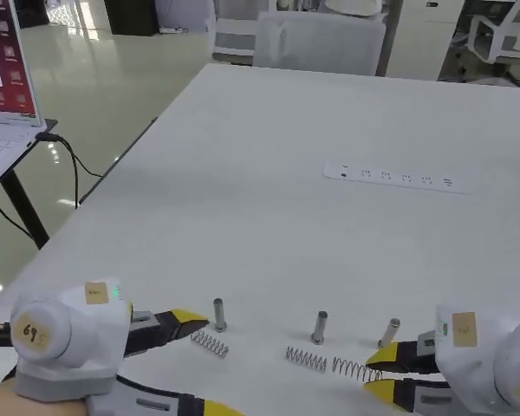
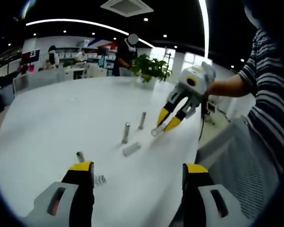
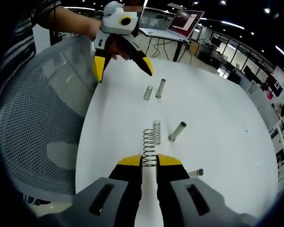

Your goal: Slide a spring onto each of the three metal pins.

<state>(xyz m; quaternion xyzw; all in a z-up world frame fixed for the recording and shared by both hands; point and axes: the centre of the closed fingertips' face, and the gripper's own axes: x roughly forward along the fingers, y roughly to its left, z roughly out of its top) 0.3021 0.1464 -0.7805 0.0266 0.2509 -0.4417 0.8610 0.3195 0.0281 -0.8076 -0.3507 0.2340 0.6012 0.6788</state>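
Three short metal pins [image 1: 218, 314] [image 1: 320, 327] [image 1: 389, 332] stand in a row near the front edge of the white table [image 1: 286, 217]. A loose spring [image 1: 210, 343] lies beside the left pin, and a second spring [image 1: 306, 357] lies in front of the middle pin. My right gripper [image 1: 383, 373] is shut on the end of a third spring [image 3: 150, 151], which lies flat and points along the table. My left gripper [image 1: 204, 364] stands open next to the left pin [image 2: 80, 156], with nothing between its jaws.
A white power strip [image 1: 399, 177] lies further back on the table. A laptop [image 1: 0, 87] with a cable sits on a stand at the left. A mesh chair [image 3: 42, 127] is close behind the table's near edge.
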